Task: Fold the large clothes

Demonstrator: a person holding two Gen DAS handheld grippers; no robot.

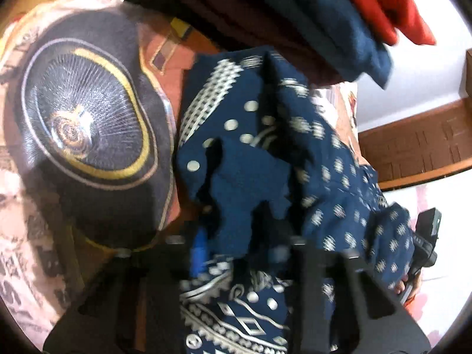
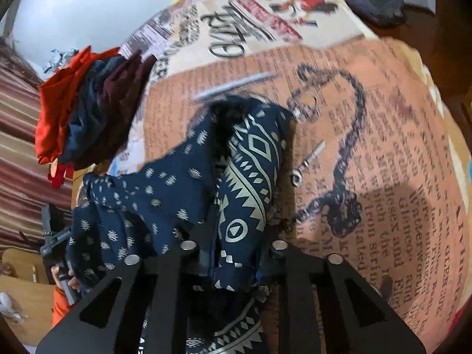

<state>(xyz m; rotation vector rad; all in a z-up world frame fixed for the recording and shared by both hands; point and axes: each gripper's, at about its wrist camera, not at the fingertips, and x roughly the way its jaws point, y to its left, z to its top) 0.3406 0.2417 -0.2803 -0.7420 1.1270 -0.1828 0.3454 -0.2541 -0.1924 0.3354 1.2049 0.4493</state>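
A navy garment (image 1: 253, 159) with white dots and geometric borders lies bunched on the printed bedsheet (image 2: 368, 147). In the left wrist view, my left gripper (image 1: 236, 247) is shut on a gathered fold of it, and cloth fills the gap between its black fingers. In the right wrist view, my right gripper (image 2: 233, 262) is shut on the patterned border of the same garment (image 2: 165, 194). Each gripper also shows at the other view's edge, held by a hand and half hidden by the cloth: the right gripper (image 1: 424, 236) and the left gripper (image 2: 56, 242).
A stack of folded clothes (image 2: 82, 112) in red, blue and maroon sits on the bed beyond the garment and also shows as a stack (image 1: 295, 14) in the left wrist view. A dark oval print with a gold ring (image 1: 88, 118) covers the sheet on the left. A wooden bed edge (image 1: 413, 147) lies to the right.
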